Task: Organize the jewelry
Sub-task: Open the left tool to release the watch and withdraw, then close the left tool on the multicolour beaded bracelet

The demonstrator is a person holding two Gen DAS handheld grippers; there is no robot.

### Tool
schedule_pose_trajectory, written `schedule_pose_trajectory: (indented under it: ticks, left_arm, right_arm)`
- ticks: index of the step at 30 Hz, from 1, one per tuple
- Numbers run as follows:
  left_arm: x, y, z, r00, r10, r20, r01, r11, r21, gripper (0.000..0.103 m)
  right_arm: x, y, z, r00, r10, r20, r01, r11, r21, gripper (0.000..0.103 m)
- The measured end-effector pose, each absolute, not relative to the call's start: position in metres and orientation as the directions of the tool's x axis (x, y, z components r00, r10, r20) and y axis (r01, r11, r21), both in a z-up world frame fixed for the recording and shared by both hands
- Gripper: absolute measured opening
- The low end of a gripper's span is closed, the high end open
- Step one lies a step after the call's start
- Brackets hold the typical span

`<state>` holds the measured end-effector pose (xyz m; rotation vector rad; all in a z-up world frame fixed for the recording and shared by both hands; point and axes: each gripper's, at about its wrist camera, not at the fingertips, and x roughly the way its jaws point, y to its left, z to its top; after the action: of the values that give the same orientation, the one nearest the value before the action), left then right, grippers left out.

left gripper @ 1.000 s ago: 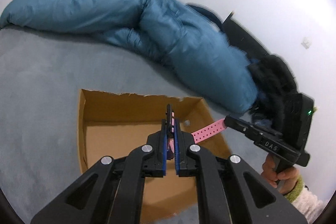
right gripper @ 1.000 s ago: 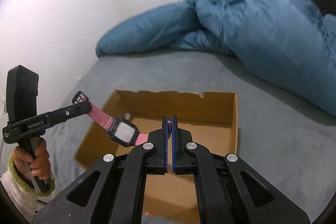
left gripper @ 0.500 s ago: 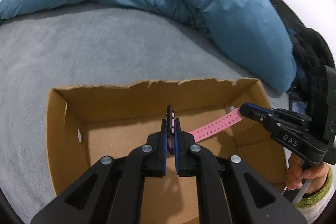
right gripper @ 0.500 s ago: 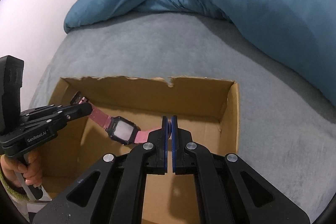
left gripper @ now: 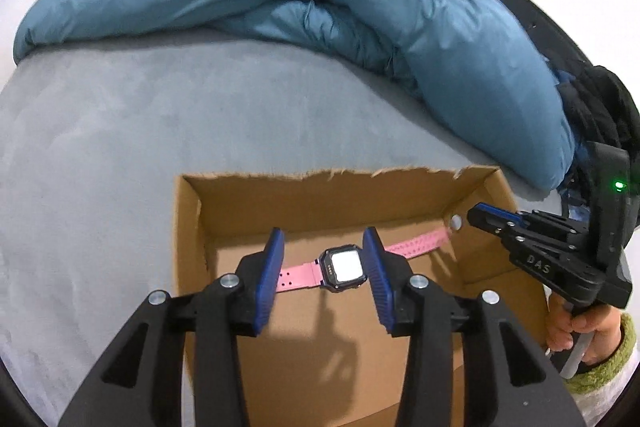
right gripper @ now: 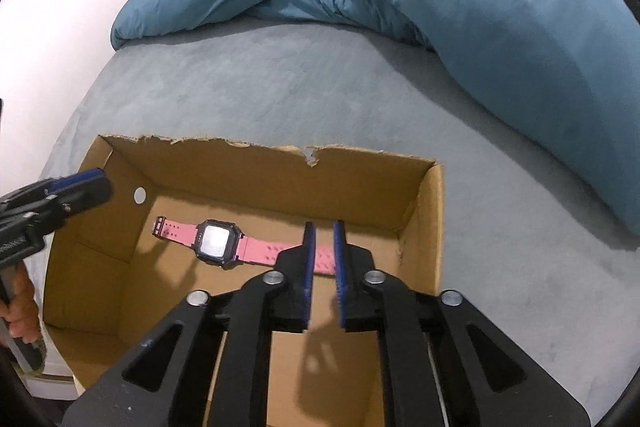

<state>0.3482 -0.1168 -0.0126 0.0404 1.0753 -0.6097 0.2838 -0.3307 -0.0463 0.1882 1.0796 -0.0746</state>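
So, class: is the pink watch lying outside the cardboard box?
No: in the right wrist view the pink watch lies flat on the floor inside the cardboard box.

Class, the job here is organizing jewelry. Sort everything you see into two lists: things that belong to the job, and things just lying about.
Belongs to the job:
- pink watch, lying flat in the box
- cardboard box
- left gripper, jaws opening above the watch
- right gripper, jaws opening

Just lying about:
- blue duvet
- grey bed cover
- dark clothing
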Motion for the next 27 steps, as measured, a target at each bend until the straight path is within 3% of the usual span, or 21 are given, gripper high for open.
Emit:
schedule_pose_trajectory:
  ticks: [7,10,15,23,27]
  left_arm:
    - [0.315,-0.090,0.026,0.435,-0.472,-0.767,0.504,0.833,-0.227,0.040]
    - [0.294,-0.068,0.041,0.471,-0.487,-0.736,0.499,0.834,-0.233,0.041]
    - [0.243,-0.030,0.059,0.561,-0.494,-0.664,0.514,0.837,-0.189,0.050]
    - [0.165,0.016,0.028,0.599,-0.485,-0.637,0.516,0.842,-0.156,0.054]
    - [0.150,0.020,-0.012,0.558,-0.470,-0.684,0.509,0.845,-0.166,0.054]
  right_arm:
    - [0.255,-0.341,-0.019,0.547,0.031,-0.837,0.158,0.977,0.140,0.019]
    - [0.230,-0.339,0.000,0.613,0.047,-0.789,0.140,0.976,0.167,0.026]
    - [0.165,-0.326,0.023,0.697,0.066,-0.714,0.085,0.981,0.174,0.033]
    - [0.078,-0.294,-0.006,0.697,0.154,-0.701,0.048,0.965,0.259,0.033]
    - [0.061,-0.265,-0.041,0.675,0.209,-0.708,0.032,0.950,0.310,0.033]
